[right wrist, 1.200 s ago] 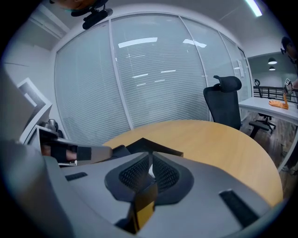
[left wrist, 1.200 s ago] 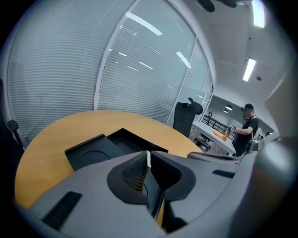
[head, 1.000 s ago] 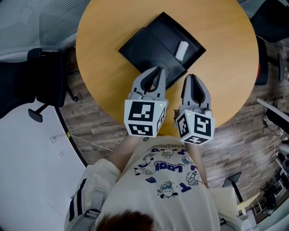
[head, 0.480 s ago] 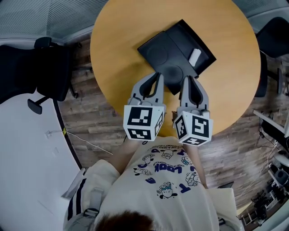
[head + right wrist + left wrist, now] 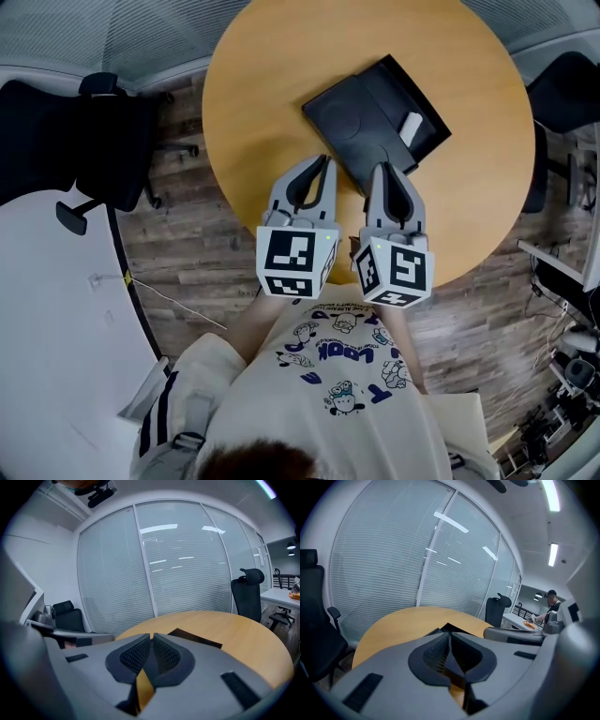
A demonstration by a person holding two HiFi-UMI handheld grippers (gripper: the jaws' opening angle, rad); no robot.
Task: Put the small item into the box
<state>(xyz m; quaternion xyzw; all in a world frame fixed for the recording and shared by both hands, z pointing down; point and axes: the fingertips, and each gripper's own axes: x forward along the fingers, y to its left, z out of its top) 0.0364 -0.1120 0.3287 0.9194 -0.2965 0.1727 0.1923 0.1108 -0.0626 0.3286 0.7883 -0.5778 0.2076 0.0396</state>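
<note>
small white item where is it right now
In the head view the small white item lies in the right half of the open black box on the round wooden table, beyond the right gripper.

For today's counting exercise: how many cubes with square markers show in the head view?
2. One cube sits at the rear of the left tool, the other at the rear of the right tool, side by side. None appears hidden.

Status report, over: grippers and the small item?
Left gripper shut, empty. Right gripper shut, empty. Small white cylinder lying inside open black box on round wooden table. Nothing in the way.
</note>
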